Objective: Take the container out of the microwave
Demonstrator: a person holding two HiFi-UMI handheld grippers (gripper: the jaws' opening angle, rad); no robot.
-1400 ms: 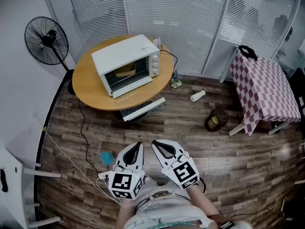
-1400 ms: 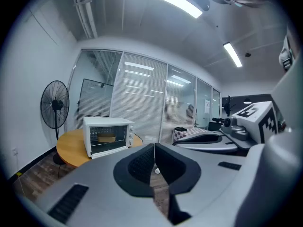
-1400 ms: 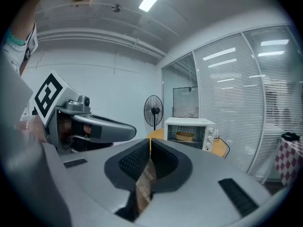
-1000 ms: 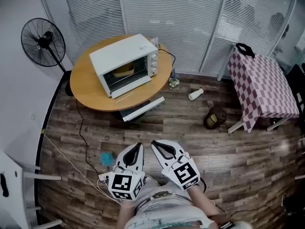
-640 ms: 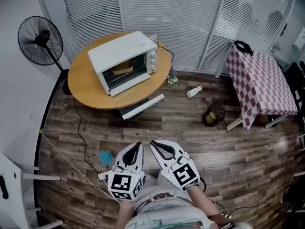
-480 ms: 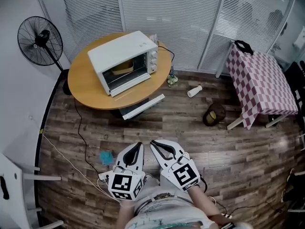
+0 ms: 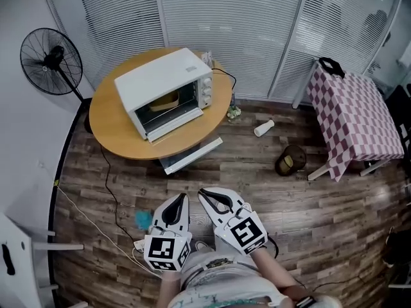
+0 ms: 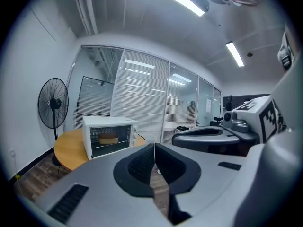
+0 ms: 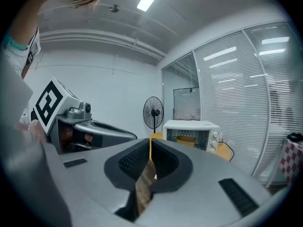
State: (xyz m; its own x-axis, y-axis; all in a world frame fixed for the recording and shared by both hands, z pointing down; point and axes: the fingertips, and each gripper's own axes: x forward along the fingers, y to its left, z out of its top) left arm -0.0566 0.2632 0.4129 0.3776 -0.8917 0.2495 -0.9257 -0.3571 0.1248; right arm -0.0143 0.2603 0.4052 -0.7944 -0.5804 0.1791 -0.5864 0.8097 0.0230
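Note:
A white microwave [image 7: 164,88] stands on a round wooden table [image 7: 109,130] at the far left of the room. A tan container [image 7: 165,100] shows through its front window, also in the left gripper view [image 8: 108,139] and the right gripper view [image 9: 186,138]. My left gripper [image 7: 178,197] and right gripper [image 7: 202,192] are held side by side close to the person's body, well short of the table. Both point toward the microwave [image 8: 110,135] [image 9: 191,131]. The left gripper [image 8: 152,148] is shut and empty, and so is the right gripper [image 9: 149,143].
A standing fan [image 7: 50,56] is left of the table, and a white board [image 7: 191,156] lies under its near edge. On the wooden floor are a cable, a blue object [image 7: 142,219], a white bottle [image 7: 264,128] and a small bin [image 7: 291,161]. A checkered-cloth table [image 7: 356,117] stands at right.
Both grippers have moved a little forward over the floor toward the table, still side by side. Their jaws stay shut, and the microwave and container have not moved.

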